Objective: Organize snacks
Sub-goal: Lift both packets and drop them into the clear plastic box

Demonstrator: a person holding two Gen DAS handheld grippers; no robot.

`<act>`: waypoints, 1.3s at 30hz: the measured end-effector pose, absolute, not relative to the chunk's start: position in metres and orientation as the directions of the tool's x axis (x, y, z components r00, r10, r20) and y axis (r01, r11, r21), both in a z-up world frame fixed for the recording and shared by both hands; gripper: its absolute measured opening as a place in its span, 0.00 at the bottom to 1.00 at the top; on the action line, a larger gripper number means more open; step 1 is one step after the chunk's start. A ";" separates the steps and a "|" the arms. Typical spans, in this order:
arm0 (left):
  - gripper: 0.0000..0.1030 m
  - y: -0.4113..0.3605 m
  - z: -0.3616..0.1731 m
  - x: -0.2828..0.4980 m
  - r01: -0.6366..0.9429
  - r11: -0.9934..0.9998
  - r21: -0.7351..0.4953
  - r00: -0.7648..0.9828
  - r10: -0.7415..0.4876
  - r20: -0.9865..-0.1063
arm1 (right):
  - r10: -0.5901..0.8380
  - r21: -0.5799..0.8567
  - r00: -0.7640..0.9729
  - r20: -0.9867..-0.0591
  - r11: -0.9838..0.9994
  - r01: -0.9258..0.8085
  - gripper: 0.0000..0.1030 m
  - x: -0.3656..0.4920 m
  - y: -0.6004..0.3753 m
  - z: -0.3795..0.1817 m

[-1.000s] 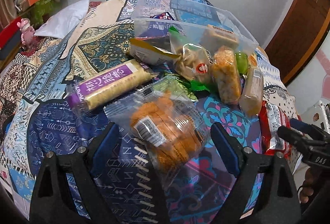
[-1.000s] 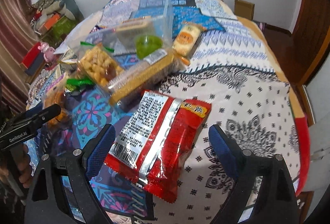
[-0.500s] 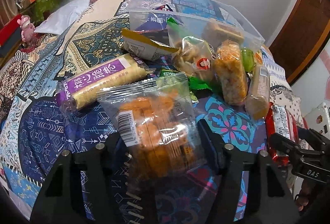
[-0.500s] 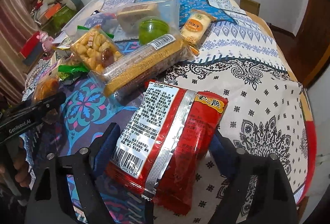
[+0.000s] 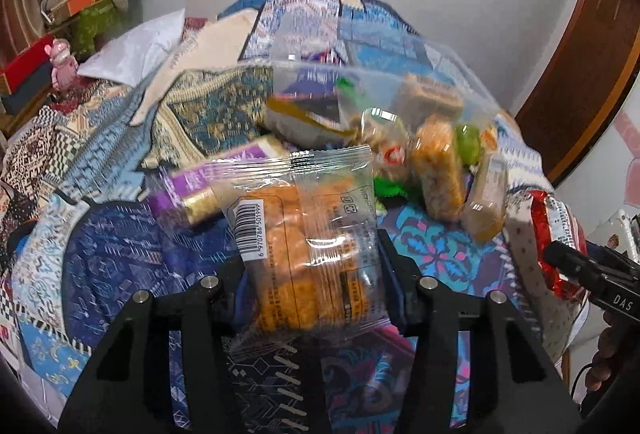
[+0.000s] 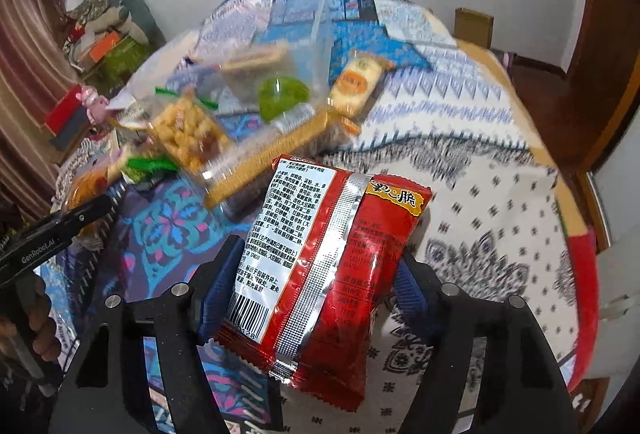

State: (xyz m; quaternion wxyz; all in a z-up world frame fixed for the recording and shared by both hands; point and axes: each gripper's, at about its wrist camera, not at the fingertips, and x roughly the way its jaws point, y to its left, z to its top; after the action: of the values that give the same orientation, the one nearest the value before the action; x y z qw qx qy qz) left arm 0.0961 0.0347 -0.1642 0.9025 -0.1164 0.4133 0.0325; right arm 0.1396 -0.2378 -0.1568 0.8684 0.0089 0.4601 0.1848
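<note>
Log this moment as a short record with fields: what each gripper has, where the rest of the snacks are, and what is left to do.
left gripper: jaws have just been closing, pads now pressed on the clear pack of orange crackers
right gripper: jaws have just been closing, now clamped on the red snack bag
clear zip bag: lying on the patterned bedspread, some snacks inside
loose snacks: purple-labelled pack, long cracker sleeve, yellow-white pack
remaining: the two gripped packs are not yet in the bag
</note>
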 end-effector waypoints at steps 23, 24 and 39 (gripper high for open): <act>0.51 0.039 -0.079 0.152 -0.063 0.978 -0.200 0.786 -0.075 -0.614 | 0.438 0.180 0.648 -0.623 0.887 -0.426 0.66 0.187 -0.187 -0.076; 0.51 0.040 -0.078 0.157 -0.062 0.978 -0.200 0.787 -0.075 -0.612 | 0.440 0.181 0.649 -0.621 0.885 -0.428 0.66 0.191 -0.184 -0.076; 0.51 0.036 -0.093 0.247 -0.019 0.986 -0.166 0.768 -0.092 -0.634 | 0.421 0.141 0.651 -0.632 0.888 -0.437 0.66 0.268 -0.152 -0.080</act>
State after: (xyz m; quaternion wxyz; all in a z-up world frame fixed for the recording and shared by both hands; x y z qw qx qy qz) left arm 0.2472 0.0361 -0.0930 0.9367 -0.0815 0.3400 -0.0194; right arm 0.2684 -0.1515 -0.0803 0.9085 -0.0121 0.3447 0.2361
